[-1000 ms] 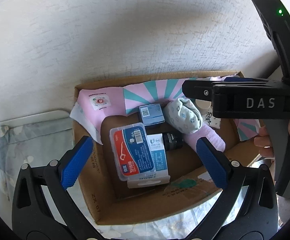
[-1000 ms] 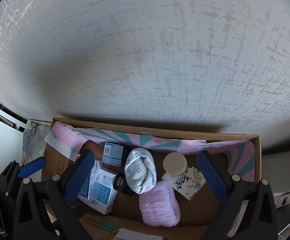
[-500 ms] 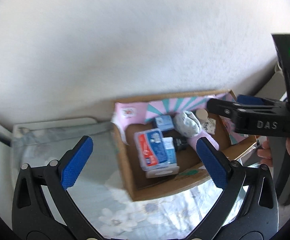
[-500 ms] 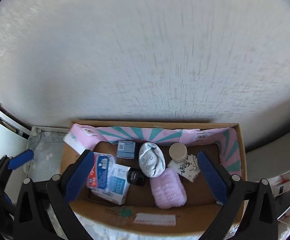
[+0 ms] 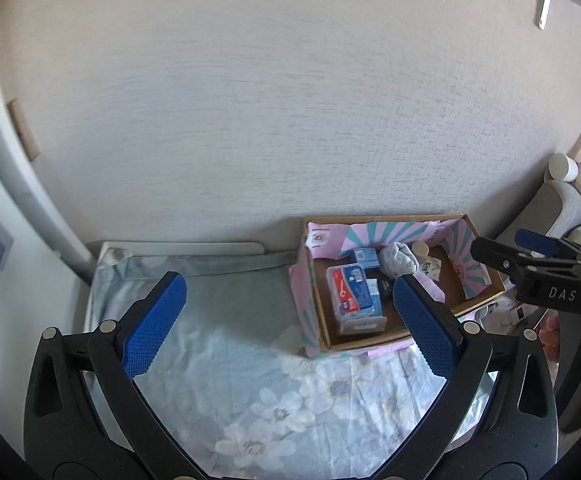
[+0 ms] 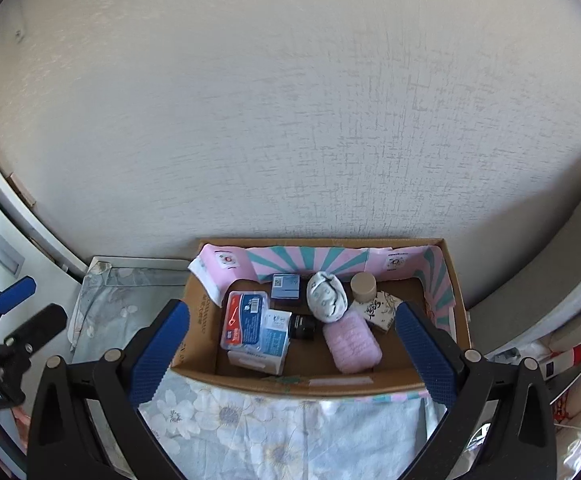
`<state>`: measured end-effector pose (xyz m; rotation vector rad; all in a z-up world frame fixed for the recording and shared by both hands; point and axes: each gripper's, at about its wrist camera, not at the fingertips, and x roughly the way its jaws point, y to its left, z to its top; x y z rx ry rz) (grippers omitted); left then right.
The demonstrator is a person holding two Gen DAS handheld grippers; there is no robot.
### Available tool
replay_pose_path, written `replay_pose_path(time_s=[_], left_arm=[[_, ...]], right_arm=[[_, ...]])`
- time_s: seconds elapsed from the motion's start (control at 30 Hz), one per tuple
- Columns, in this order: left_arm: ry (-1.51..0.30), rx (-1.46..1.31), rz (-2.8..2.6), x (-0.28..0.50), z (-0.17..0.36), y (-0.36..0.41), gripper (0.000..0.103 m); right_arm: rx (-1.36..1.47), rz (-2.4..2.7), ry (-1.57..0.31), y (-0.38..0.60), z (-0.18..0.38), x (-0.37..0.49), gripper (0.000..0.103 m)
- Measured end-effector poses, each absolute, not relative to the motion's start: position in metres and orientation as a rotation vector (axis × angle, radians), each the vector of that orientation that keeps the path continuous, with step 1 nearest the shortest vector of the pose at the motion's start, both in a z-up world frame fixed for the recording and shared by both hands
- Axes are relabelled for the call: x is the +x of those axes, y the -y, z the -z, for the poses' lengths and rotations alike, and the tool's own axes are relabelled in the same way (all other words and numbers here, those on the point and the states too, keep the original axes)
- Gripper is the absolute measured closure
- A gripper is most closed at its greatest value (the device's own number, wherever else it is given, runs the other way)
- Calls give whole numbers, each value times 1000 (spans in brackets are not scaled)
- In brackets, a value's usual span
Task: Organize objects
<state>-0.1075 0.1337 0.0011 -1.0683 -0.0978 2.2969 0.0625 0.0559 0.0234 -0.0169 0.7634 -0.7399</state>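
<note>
Jar (image 6: pixel 303 326) half-hidden — box (image 6: pixel 322 384) label unreadable.

textured white wall (image 6: pixel 290 120), floral bedsheet (image 5: pixel 250 380)

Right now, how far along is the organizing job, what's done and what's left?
Mostly done, by the look of it: the floss pick case, rolled sock, pink towel and round jar all sit inside the cardboard box. Nothing is in hand; the left gripper and right gripper are open and empty. No loose item shows on the floral cloth.
</note>
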Motion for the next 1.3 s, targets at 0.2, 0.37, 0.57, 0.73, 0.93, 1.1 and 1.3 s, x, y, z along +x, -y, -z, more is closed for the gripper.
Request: replay_pose_path(time_s=[0.2, 0.37, 0.57, 0.73, 0.93, 1.1, 1.3], left_arm=[[136, -1043, -2346, -100, 5, -109, 0], [170, -1042, -2369, -100, 15, -96, 0], [184, -1013, -2385, -101, 17, -91, 0], [192, -994, -2389, -101, 16, -90, 0], [192, -969, -2396, -100, 12, -90, 0], [196, -968, -2403, -101, 10, -88, 0], [187, -960, -2415, -100, 9, -88, 0]], right_arm=[[-45, 761, -751, -74, -10, 53, 0], [-57, 776, -743, -82, 3, 49, 0], [-64, 782, -730, -85, 2, 51, 0], [-78, 786, -720, -89, 0, 53, 0], [-92, 791, -708, -93, -4, 53, 0], [-104, 796, -702, -96, -6, 53, 0], [-108, 796, -702, -97, -6, 52, 0]])
